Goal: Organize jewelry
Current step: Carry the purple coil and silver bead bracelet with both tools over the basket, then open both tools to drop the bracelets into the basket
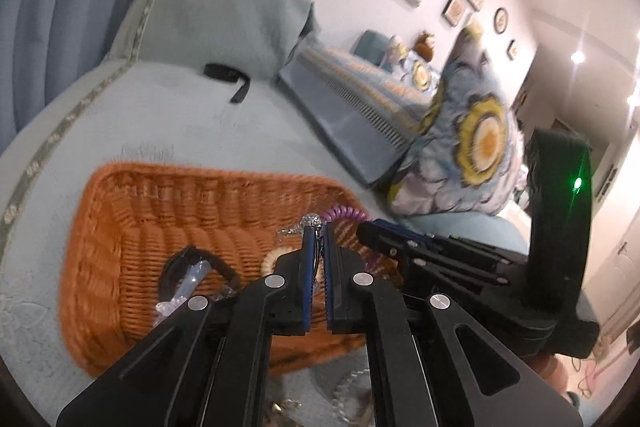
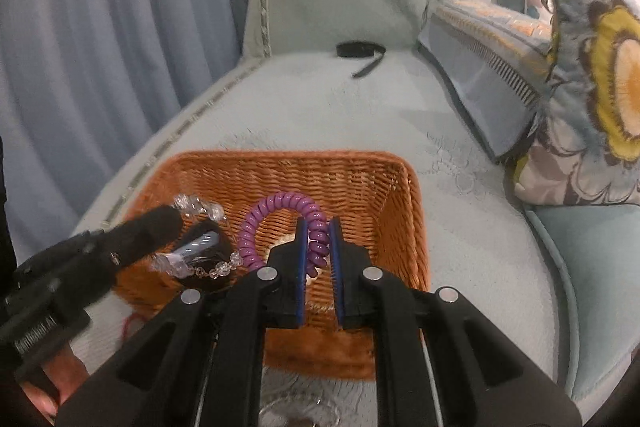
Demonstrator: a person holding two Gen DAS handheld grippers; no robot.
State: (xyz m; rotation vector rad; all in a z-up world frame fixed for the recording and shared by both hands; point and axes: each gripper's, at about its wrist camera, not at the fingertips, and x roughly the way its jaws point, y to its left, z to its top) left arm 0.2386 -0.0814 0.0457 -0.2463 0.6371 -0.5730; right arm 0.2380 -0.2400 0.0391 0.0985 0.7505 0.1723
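An orange wicker basket (image 1: 120, 227) (image 2: 360, 179) sits on the pale blue sofa seat. My left gripper (image 1: 318, 231) is shut on a clear crystal-bead bracelet (image 1: 310, 221) (image 2: 196, 207), held over the basket. My right gripper (image 2: 318, 227) is shut on a purple spiral coil bracelet (image 2: 280, 211) (image 1: 348, 215), also over the basket. Inside the basket lie a black band (image 1: 192, 255), a clear plastic piece (image 1: 192, 279) and a cream beaded ring (image 1: 274, 259).
A black strap (image 2: 360, 51) (image 1: 228, 75) lies at the far end of the seat. A striped cushion (image 2: 480, 67) and a floral pillow (image 2: 592, 87) line the right. Blue curtains (image 2: 100, 27) hang on the left. More jewellery (image 1: 352, 395) lies on the seat below my grippers.
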